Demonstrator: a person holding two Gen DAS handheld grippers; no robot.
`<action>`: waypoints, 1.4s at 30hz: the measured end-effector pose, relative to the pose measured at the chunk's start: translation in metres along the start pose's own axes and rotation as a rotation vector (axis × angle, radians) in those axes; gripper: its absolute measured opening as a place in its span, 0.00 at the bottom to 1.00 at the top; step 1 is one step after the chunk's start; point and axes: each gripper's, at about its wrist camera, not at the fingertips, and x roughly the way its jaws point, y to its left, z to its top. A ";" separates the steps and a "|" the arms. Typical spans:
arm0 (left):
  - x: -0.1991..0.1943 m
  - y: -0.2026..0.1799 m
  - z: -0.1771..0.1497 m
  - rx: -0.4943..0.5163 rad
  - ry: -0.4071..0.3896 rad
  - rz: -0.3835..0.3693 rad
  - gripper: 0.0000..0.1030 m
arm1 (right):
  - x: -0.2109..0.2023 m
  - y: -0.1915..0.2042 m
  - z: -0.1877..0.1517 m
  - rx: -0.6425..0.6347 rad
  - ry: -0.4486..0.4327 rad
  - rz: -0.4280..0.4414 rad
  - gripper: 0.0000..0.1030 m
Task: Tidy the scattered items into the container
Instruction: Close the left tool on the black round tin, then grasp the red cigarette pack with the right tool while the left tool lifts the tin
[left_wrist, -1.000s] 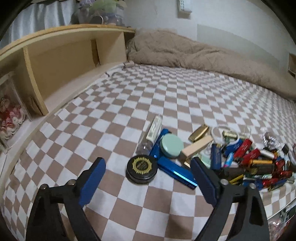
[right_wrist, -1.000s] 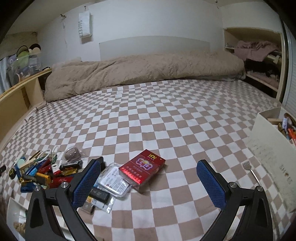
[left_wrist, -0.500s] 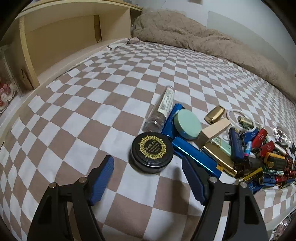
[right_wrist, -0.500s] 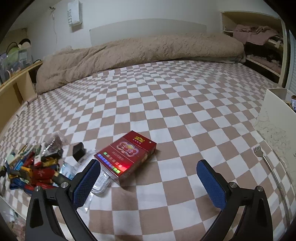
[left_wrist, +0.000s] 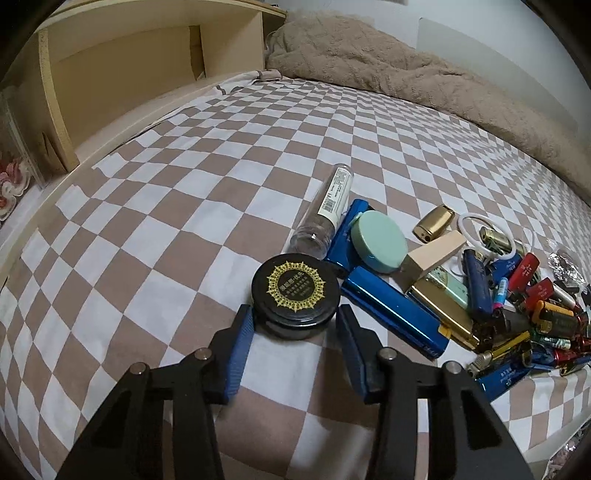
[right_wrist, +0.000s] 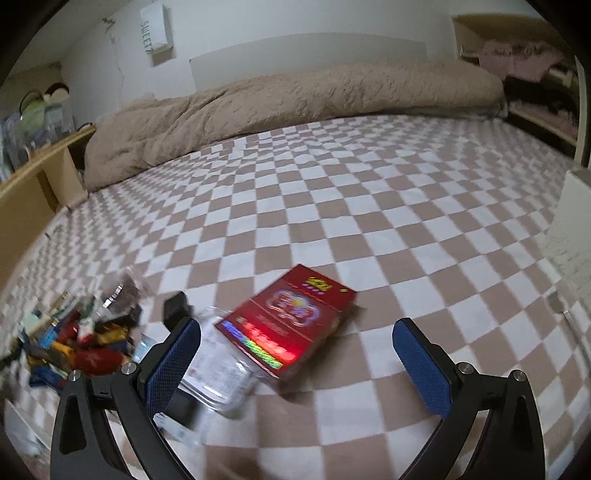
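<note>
A black round tin (left_wrist: 295, 293) with a gold emblem lies on the checked bedspread at the near end of a pile of small items. My left gripper (left_wrist: 295, 314) is closing its jaws on it, and both blue pads touch the tin's sides. A red box (right_wrist: 291, 325) lies flat on the bed, partly over a clear plastic packet (right_wrist: 218, 376). My right gripper (right_wrist: 295, 326) hangs open just over the box's near end, with both pads well apart from it. The white container (right_wrist: 570, 229) shows at the right edge of the right wrist view.
Behind the tin lie a clear tube (left_wrist: 327, 210), a mint round case (left_wrist: 378, 242), blue lighters (left_wrist: 395, 314) and several more lighters (left_wrist: 535, 310). A wooden shelf (left_wrist: 122, 66) runs along the left. A beige duvet (right_wrist: 295, 99) covers the far bed. A small fork (right_wrist: 565, 317) lies by the container.
The left gripper sank toward the tin and its jaws narrowed from wide open to touching the tin's sides. The right gripper dropped closer to the red box and stayed open.
</note>
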 end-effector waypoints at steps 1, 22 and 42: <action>-0.001 0.000 0.000 0.000 0.001 -0.002 0.44 | 0.003 0.003 0.002 0.005 0.022 0.005 1.00; -0.028 -0.010 -0.024 0.002 0.051 -0.072 0.20 | 0.009 -0.048 -0.016 0.164 0.102 -0.122 1.00; -0.014 -0.003 -0.013 -0.031 0.017 -0.026 0.66 | 0.027 -0.034 -0.016 0.164 0.108 -0.083 0.57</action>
